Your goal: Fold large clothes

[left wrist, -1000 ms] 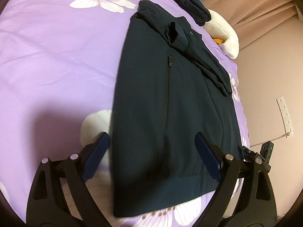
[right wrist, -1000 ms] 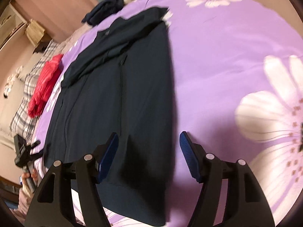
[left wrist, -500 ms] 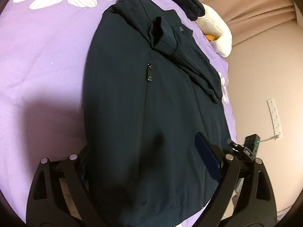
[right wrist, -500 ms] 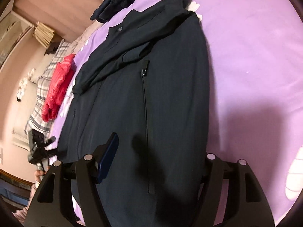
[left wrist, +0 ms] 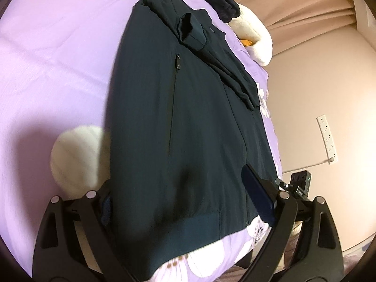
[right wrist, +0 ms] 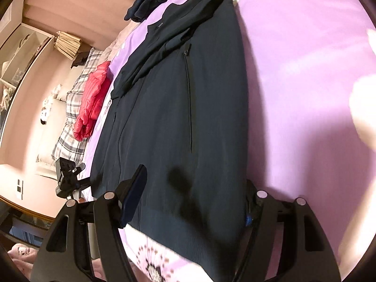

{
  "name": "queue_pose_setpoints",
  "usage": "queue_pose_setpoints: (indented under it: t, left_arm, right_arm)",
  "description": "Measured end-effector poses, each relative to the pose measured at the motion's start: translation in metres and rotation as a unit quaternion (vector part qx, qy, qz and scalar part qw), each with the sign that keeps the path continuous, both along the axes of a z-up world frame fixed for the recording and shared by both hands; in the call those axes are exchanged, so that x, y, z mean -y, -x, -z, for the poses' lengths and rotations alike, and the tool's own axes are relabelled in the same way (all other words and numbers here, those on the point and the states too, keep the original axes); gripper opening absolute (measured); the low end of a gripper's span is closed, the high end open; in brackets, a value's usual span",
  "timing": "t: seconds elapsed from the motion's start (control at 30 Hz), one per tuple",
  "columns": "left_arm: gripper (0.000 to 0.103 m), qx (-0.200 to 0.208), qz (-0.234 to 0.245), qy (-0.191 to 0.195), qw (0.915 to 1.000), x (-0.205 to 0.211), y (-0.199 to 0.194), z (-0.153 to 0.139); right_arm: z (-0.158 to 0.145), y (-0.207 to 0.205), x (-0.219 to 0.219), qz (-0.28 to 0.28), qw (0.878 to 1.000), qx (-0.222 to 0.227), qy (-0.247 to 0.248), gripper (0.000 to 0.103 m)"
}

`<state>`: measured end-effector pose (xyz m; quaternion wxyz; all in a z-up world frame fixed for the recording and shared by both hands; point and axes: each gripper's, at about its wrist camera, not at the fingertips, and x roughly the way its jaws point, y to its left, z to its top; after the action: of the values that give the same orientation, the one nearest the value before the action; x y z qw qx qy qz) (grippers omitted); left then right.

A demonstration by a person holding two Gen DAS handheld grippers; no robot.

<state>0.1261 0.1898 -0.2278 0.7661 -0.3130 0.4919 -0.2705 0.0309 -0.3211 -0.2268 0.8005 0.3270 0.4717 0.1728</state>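
A dark navy jacket [left wrist: 183,108] lies flat on a purple flowered bedspread [left wrist: 58,58], sleeves folded across its chest, hem nearest me. It also shows in the right wrist view [right wrist: 178,108]. My left gripper [left wrist: 183,195] is open, its jaws straddling the hem end; the left finger is partly hidden behind the jacket's edge. My right gripper [right wrist: 192,195] is open over the same hem end; its right finger sits at the jacket's side edge. Neither holds anything.
A dark folded garment [left wrist: 216,0] and a white plush toy [left wrist: 256,40] lie at the far end of the bed. A red garment [right wrist: 94,98] lies on a plaid pillow [right wrist: 70,138]. A wall with a power strip [left wrist: 326,138] stands beside the bed.
Both grippers came in low over the jacket's hem end, then drew back a little, so the hem and the flower print show again. Both stayed open.
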Motion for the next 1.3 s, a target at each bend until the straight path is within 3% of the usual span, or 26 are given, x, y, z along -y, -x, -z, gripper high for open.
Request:
queue_pose_setpoints:
  t: [0.2,0.5,0.6,0.67,0.83,0.97,1.17,1.3]
  left_arm:
    - [0.092,0.0,0.01,0.002,0.9999,0.001,0.017,0.004]
    - [0.09,-0.002,-0.001,0.003,1.0,0.017,-0.006,0.004]
    - [0.077,-0.005,-0.006,-0.001,1.0,0.022,-0.007,0.006]
    - [0.065,-0.005,-0.008,-0.008,0.9999,0.021,-0.005,0.007]
    - [0.037,-0.019,-0.026,-0.007,0.9995,0.009,-0.001,0.014]
    - [0.021,-0.035,-0.032,-0.017,0.9987,0.009,-0.007,0.019]
    - [0.016,-0.036,-0.036,-0.016,0.9986,0.013,-0.009,0.015]
    - [0.014,-0.021,-0.037,0.0,0.9991,0.013,-0.007,0.002]
  right_arm:
    - [0.001,0.004,-0.009,-0.008,1.0,0.004,0.013,0.069]
    - [0.003,-0.023,-0.02,-0.002,1.0,0.013,0.01,0.069]
    - [0.003,-0.022,-0.021,-0.002,1.0,0.016,0.015,0.068]
    - [0.002,-0.019,-0.018,0.0,1.0,0.018,0.021,0.061]
    - [0.008,-0.013,-0.009,0.017,0.999,0.014,0.024,0.034]
    - [0.009,-0.015,-0.009,0.028,0.999,0.016,0.011,0.028]
    - [-0.001,-0.013,-0.016,0.038,0.999,0.033,0.013,0.017]
    - [-0.013,-0.008,-0.015,0.04,0.997,0.065,-0.021,0.013]
